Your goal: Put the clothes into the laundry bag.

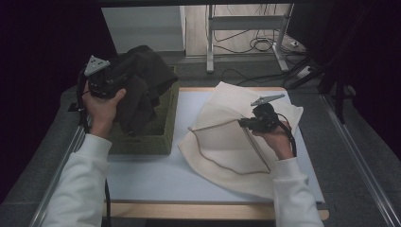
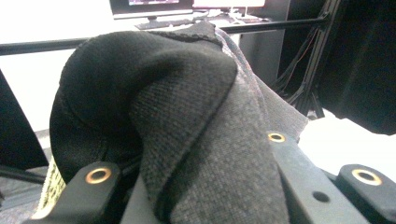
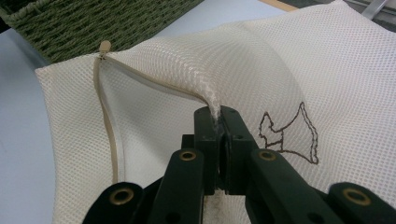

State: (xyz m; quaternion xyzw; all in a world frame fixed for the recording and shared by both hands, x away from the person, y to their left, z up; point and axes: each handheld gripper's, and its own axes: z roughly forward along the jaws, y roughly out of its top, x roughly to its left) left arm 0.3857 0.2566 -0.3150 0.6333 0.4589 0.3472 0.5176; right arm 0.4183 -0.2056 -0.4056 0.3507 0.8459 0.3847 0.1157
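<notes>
Surface (image 1: 151,175) carried cream mesh laundry bag (image 1: 222,146), zipper open, beside green woven basket (image 1: 163,127). Dark knit garment (image 1: 142,80) hung over basket, clamped in left gripper (image 1: 116,82) fingers. Right gripper (image 1: 243,123) fingers were pinched together on bag's opening edge.

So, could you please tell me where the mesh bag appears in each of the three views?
High view: the mesh bag lies right of centre on the table, its upper layer pinched by the right claw.
Left gripper view: not in it.
Right gripper view: the bag spreads across the middle and right, its zip on the left.
Shared landmark: the green basket.
</notes>
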